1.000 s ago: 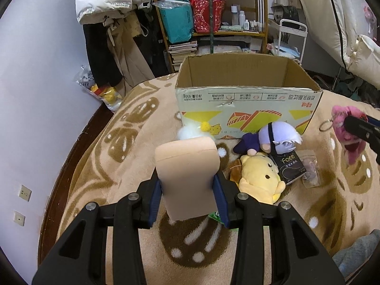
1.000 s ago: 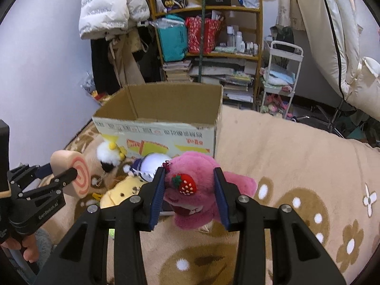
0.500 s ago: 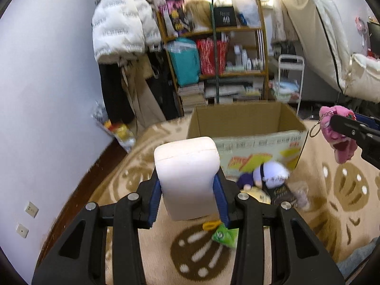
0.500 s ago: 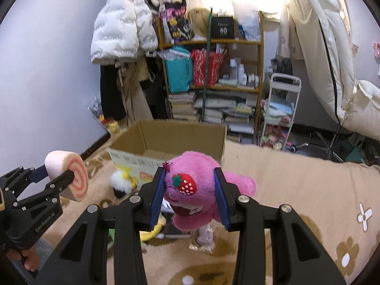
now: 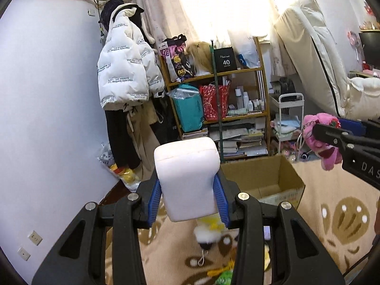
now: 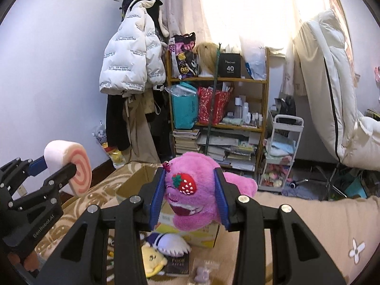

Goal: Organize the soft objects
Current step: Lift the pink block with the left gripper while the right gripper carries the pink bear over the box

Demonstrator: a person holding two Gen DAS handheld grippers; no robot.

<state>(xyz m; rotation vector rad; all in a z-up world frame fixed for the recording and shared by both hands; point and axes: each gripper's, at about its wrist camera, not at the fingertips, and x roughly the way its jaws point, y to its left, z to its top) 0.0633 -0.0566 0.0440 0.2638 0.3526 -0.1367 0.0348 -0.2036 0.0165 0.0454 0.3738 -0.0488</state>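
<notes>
My left gripper is shut on a pale pink swiss-roll cushion, raised above the bed; in the right wrist view that cushion shows its spiral end at the left. My right gripper is shut on a pink plush bear with a strawberry on its head, also lifted; the bear shows at the right of the left wrist view. An open cardboard box stands on the brown patterned blanket beyond and below both grippers.
A white fluffy toy, a yellow plush, a purple-and-white plush, a dark packet and a small bagged item lie before the box. Behind stand a cluttered shelf, hanging coats and a white trolley.
Both grippers have risen with their toys still held and tipped toward level. The box and the toys on the blanket have dropped lower in both views, and more of the wall and window shows.
</notes>
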